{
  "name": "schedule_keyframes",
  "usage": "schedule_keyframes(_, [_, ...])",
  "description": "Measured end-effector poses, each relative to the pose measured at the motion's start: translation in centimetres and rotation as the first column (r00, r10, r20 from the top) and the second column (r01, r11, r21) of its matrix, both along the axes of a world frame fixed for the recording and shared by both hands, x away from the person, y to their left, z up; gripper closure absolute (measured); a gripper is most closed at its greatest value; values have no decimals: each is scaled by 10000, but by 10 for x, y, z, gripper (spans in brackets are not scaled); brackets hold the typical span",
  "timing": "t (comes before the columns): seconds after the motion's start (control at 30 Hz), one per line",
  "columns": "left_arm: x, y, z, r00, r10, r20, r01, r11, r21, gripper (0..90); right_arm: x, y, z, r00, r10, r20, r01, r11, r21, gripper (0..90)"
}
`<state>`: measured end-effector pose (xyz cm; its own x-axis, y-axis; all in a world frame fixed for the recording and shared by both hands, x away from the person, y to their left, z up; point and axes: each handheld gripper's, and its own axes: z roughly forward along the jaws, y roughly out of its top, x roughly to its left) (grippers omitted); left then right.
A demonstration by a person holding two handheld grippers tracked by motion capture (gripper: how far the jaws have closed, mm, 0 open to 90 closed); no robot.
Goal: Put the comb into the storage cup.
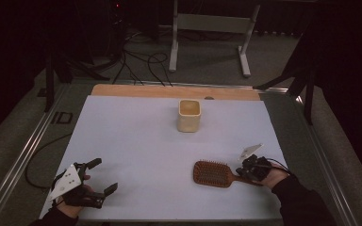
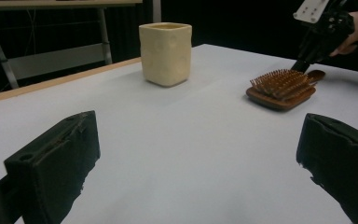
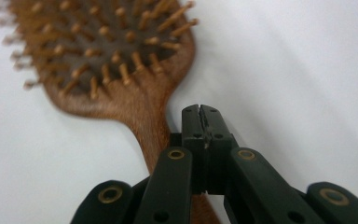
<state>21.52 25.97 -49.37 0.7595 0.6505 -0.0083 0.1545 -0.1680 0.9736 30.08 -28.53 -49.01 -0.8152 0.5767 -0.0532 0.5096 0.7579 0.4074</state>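
From above, a white table sheet (image 1: 136, 155) carries a cream cup (image 1: 189, 115) near its far edge and a brown wooden hairbrush (image 1: 213, 173), bristles up, near the front right. The right gripper (image 1: 250, 168) sits over the brush handle; the left gripper (image 1: 99, 181) rests at the front left, jaws spread wide with nothing between them.

The left gripper view adds a level look: the cup's dimpled sides, the brush's raised bristles, and the right gripper (image 2: 307, 58) tilted down at the handle.

The right gripper view, close up, shows the jaws pressed together just above the handle; whether they pinch the wood cannot be told.
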Motion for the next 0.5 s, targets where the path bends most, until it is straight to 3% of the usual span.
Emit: schedule_keyframes(0.5, [0, -1, 0, 10000, -23, 5, 23, 10000, -12, 2, -26, 8, -5, 10000, -18, 33, 17, 9996, 271, 899])
